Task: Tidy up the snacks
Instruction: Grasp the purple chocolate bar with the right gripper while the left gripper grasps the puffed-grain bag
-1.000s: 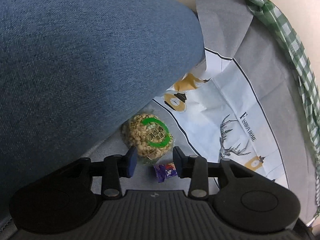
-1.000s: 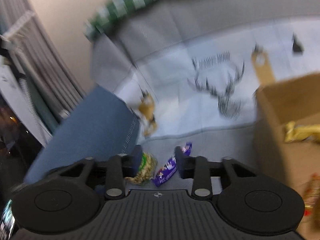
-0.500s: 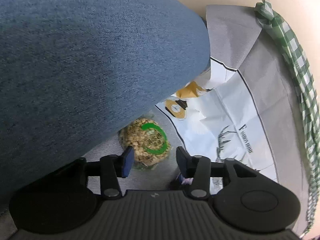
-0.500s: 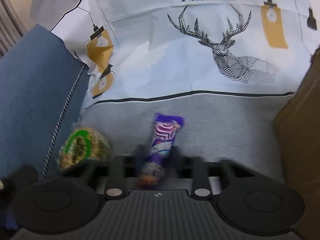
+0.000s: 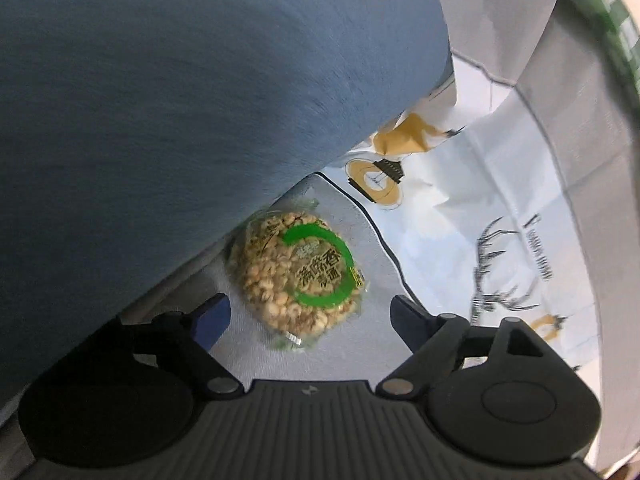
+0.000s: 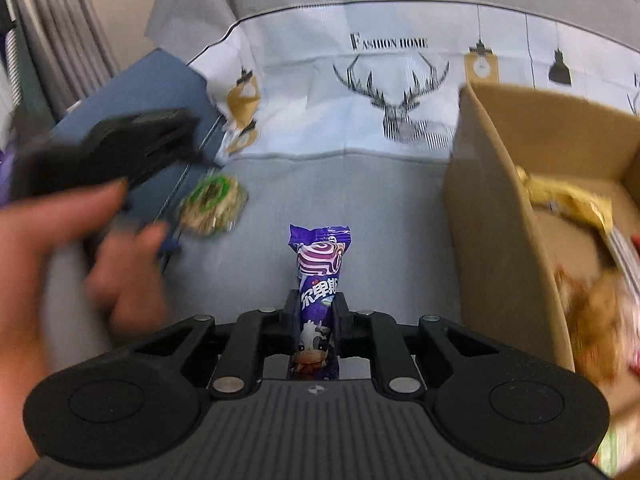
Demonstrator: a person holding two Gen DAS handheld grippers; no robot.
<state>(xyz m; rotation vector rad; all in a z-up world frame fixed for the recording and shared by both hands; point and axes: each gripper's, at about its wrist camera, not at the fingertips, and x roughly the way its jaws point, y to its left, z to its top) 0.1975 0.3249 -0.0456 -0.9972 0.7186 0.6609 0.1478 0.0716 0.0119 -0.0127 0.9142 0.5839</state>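
Purple snack stick (image 6: 318, 280) lengthwise between r. fingers (image 6: 343, 312)

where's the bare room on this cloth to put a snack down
Free: the grey strip between the round puffed-grain pack and the cardboard box, and the deer print behind it. Crowded: the blue cushion side, where the opening left gripper straddles that pack, and the box itself.

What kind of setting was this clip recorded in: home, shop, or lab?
Most likely a home living room. The snacks lie on a grey printed cloth reading "Fashion Home", spread over a cushioned seat beside a blue fabric cushion. Pleated grey curtains hang at the far left, and an open brown cardboard box collects the snacks.
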